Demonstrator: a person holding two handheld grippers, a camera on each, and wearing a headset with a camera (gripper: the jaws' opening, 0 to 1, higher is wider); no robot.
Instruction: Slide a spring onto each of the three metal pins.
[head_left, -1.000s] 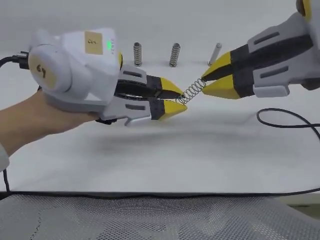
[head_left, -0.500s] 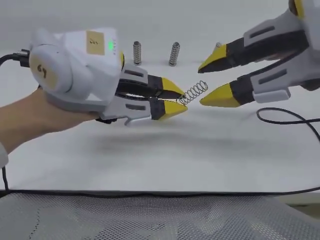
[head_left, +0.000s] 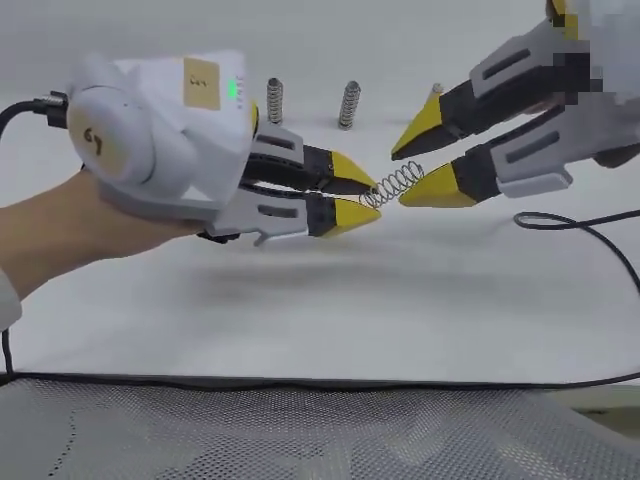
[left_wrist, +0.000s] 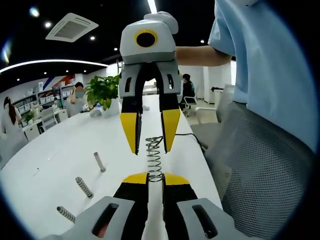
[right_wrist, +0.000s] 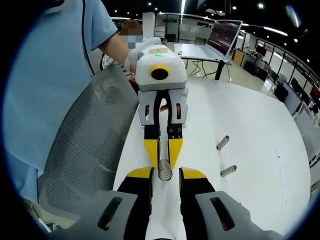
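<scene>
Left claw (head_left: 370, 200) clamped on one end of spring (head_left: 395, 185), mid-air above counter (head_left: 300, 310). Right claw (head_left: 398, 178) released, jaws straddling the free end. Suggest: pinch near the tip, keep the coil straight, then line up with bare pin (head_left: 436, 92).

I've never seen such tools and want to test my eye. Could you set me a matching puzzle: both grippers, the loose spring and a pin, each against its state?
Things: 1 left gripper; 2 right gripper; 3 loose spring; 4 right-hand pin.
States: A jaws apart; B bare; C shut on the spring; D held by one end, in the air.
Pairs: 1-C, 2-A, 3-D, 4-B.
</scene>
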